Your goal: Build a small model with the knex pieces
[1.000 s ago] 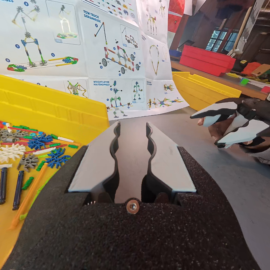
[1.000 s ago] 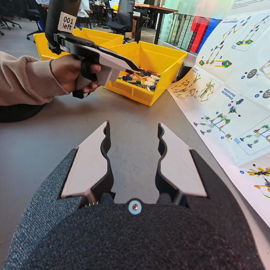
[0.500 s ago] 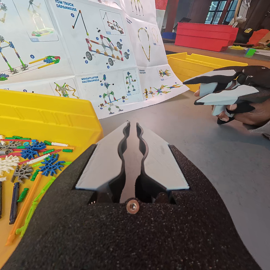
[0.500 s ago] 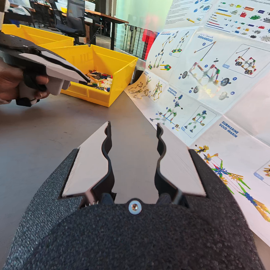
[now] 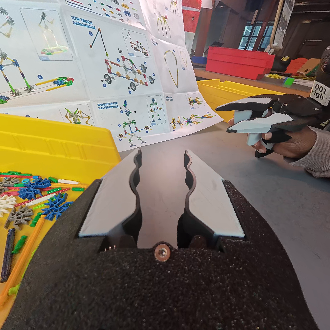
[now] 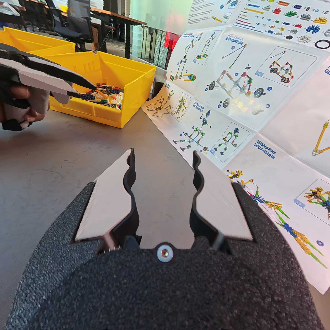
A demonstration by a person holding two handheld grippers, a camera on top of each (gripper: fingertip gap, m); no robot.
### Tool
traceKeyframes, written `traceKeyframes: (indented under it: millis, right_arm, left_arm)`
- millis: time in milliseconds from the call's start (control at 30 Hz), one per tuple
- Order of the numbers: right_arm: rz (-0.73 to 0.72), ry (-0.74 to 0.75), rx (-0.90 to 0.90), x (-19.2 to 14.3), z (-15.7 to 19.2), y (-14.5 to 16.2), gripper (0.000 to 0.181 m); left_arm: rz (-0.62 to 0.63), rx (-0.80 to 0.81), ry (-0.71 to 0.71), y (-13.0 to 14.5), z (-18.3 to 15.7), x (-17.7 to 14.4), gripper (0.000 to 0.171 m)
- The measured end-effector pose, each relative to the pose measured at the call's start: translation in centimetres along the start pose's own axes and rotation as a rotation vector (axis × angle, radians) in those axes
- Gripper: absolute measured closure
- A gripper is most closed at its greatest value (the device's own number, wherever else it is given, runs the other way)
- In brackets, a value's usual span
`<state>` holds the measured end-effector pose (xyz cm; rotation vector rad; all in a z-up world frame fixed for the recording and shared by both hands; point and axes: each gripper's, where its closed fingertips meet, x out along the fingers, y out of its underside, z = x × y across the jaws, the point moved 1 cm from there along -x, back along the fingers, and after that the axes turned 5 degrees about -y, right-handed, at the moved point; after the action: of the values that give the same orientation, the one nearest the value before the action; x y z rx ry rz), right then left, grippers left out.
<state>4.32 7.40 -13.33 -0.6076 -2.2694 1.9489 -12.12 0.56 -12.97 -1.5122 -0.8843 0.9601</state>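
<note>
My left hand-held gripper (image 5: 162, 153), nearly closed a moment ago, now gapes empty beside the yellow bin (image 5: 53, 142); right hand-held gripper (image 6: 163, 151) wide, empty.

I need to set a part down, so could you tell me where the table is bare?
The grey table is bare between the yellow bin, the instruction sheet and both open grippers. The bin itself is crowded with parts.

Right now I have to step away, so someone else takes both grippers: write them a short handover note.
Left gripper: open, empty, beside the yellow bin of building pieces.
Right gripper: open, empty, above the bare grey table, next to the instruction sheet.
Nothing has been taken out of the bin onto the table and no model is started. All picking and building is left.
</note>
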Motion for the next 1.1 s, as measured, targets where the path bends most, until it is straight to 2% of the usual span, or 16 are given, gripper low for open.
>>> traceKeyframes:
  millis: [333,467,633,733,1100]
  right_arm:
    - [-0.017,-0.021,0.034,-0.3,-0.1,-0.1,0.117]
    - [-0.013,-0.036,0.026,-0.2,0.2,-0.1,0.116]
    - [-0.015,-0.088,0.009,-0.2,1.0,-0.1,0.129]
    - [-0.016,-0.092,-0.003,-0.2,1.2,-0.1,0.131]
    - [-0.031,-0.037,0.072,-0.4,-0.3,-0.1,0.118]
  left_arm:
    - [-0.066,0.034,-0.052,-1.0,0.7,-0.3,0.128]
    - [-0.051,0.025,-0.067,-0.9,0.9,-0.4,0.126]
    - [-0.032,-0.029,-0.041,-0.7,0.9,-0.3,0.127]
    - [-0.031,-0.057,-0.045,-0.7,1.3,-0.3,0.127]
    - [0.004,-0.083,-0.106,-0.1,3.1,-0.6,0.126]
